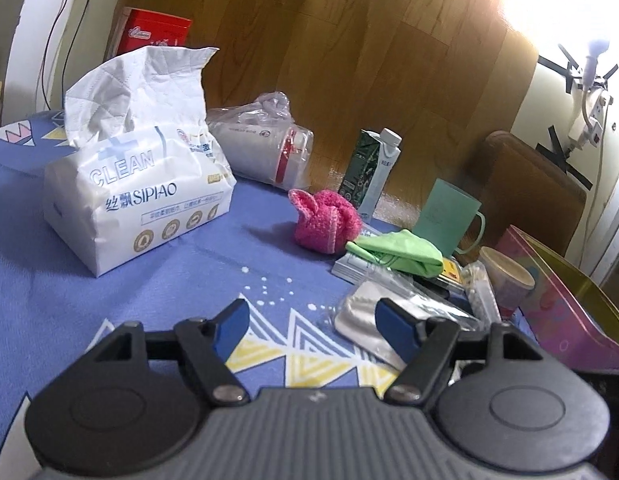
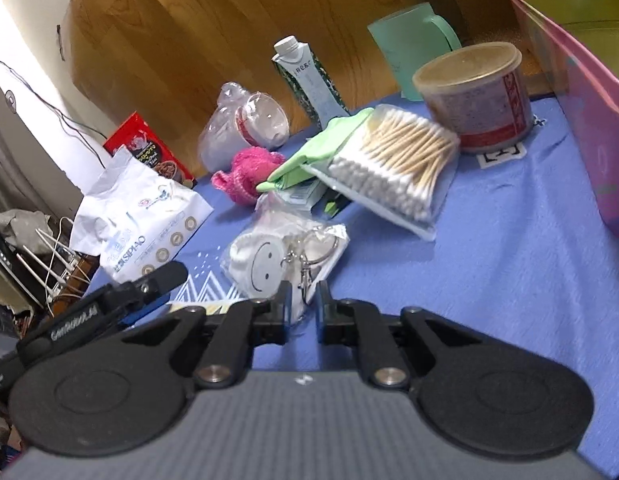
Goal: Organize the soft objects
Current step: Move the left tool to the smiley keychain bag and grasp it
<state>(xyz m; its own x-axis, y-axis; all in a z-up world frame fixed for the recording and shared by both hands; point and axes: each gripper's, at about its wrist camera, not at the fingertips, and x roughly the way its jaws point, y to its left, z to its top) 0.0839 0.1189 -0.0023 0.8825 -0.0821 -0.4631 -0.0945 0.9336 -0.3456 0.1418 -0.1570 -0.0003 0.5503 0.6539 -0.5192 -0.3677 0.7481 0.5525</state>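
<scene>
Pinching the clear bag [image 2: 287, 258] with a white smiley keychain inside, the right gripper [image 2: 303, 304] is closed tight; left gripper [image 1: 309, 320] hangs wide, empty.

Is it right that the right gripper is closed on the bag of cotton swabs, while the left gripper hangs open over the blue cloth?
Not quite. In the right wrist view the right gripper is closed on the clear packet with the smiley keychain, not the bag of cotton swabs, which lies untouched further back. The left gripper does hang open over the blue cloth.
</scene>
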